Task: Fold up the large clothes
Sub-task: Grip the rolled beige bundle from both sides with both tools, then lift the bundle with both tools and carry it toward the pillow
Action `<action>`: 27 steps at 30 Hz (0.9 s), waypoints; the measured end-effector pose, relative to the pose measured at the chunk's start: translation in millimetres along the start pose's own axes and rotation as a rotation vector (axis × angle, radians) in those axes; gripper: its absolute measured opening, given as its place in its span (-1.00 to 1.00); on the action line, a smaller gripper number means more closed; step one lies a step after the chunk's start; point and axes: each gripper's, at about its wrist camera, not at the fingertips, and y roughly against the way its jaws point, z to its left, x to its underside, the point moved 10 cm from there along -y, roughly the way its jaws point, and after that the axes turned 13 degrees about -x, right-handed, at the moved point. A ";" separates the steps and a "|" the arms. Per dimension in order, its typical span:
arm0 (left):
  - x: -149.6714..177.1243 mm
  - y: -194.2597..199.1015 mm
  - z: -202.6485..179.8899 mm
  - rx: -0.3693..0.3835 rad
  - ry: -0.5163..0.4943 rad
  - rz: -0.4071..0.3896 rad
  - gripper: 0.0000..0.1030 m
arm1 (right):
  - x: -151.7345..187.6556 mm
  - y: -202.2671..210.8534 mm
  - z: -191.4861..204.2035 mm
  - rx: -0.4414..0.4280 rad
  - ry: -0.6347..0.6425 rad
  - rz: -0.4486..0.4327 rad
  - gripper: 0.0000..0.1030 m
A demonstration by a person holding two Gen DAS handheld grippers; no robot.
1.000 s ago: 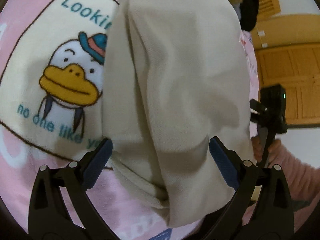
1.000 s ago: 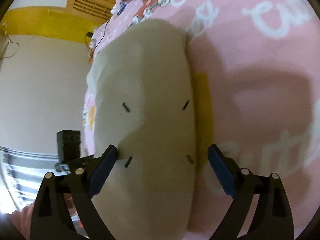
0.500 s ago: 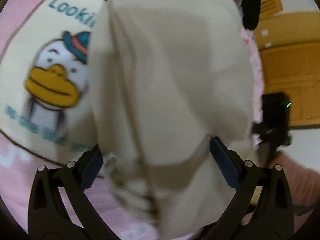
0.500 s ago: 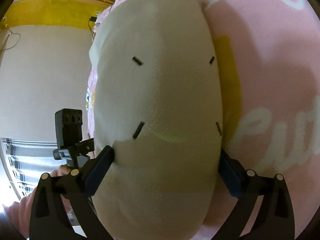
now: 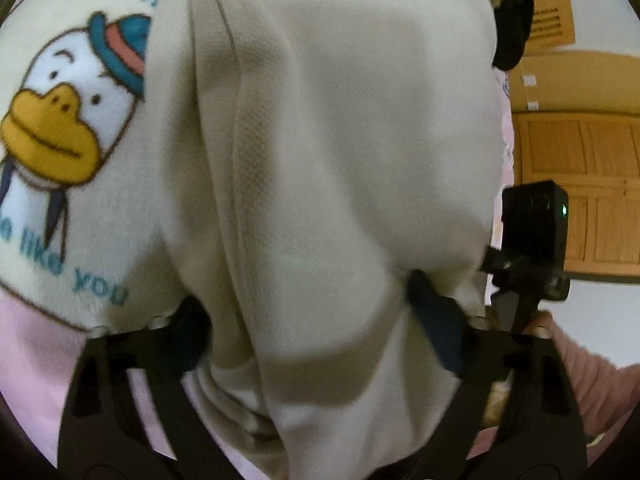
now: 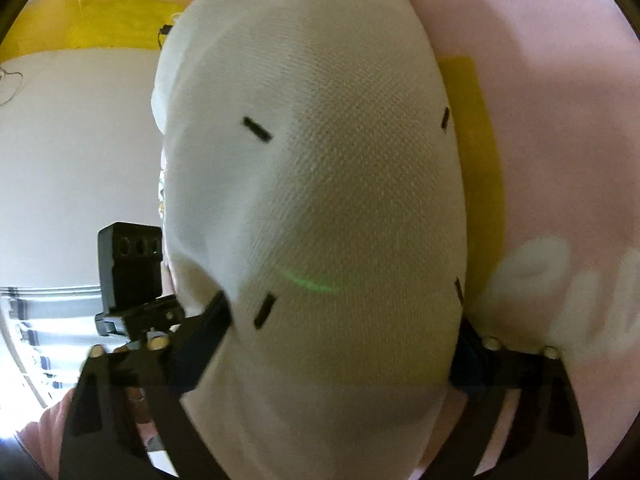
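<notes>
Your garment point(image 5: 340, 168) is a cream folded bundle lying on the pink blanket point(image 5: 36, 360), long axis running away from you along each gripper's line of sight, near end between the jaws, far end up at the top of both wrist views. In the left view it lies just right of the duck print point(image 5: 60, 132), covering part of it, with long folds and a seam running the same way as the bundle. Left gripper point(image 5: 316, 344): jaws wide but just been closing, cloth fills the gap, both pads against its sides, blurred so cannot tell if they truly pinch. Right gripper point(image 6: 340, 352): same, jaws just been closing, wide, straddling the near end; left pad dents the cloth, right pad mostly hidden behind its edge. Four short black stitches point(image 6: 257, 129) mark the bundle's top in the right view. Yellow patch point(image 6: 472, 152) of the blanket shows just right of it
</notes>
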 end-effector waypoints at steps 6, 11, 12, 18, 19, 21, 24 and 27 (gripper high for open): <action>12.9 32.3 -23.1 0.056 0.085 -0.045 0.13 | 4.9 22.6 50.2 -0.085 -0.010 -0.012 0.06; 40.6 69.5 -43.3 0.163 0.150 -0.065 0.03 | 20.4 27.7 102.0 -0.130 0.000 0.046 0.03; 50.5 84.4 -50.1 0.194 0.157 -0.076 0.01 | 25.8 30.1 112.3 -0.141 -0.003 0.060 0.03; 82.8 191.0 -53.4 0.267 0.207 -0.207 -0.05 | 58.2 25.4 212.0 -0.180 0.080 0.181 0.03; 82.8 212.2 -40.9 0.270 0.221 -0.233 -0.06 | 60.1 21.5 228.9 -0.186 0.102 0.200 0.03; 91.1 265.5 -22.6 0.258 0.249 -0.318 -0.06 | 64.5 5.5 279.2 -0.210 0.172 0.254 0.03; 107.2 353.6 10.8 0.204 0.286 -0.457 -0.06 | 73.4 -31.9 362.3 -0.280 0.282 0.334 0.03; 126.7 446.0 55.9 0.108 0.340 -0.597 -0.06 | 92.2 -81.3 445.7 -0.375 0.401 0.424 0.03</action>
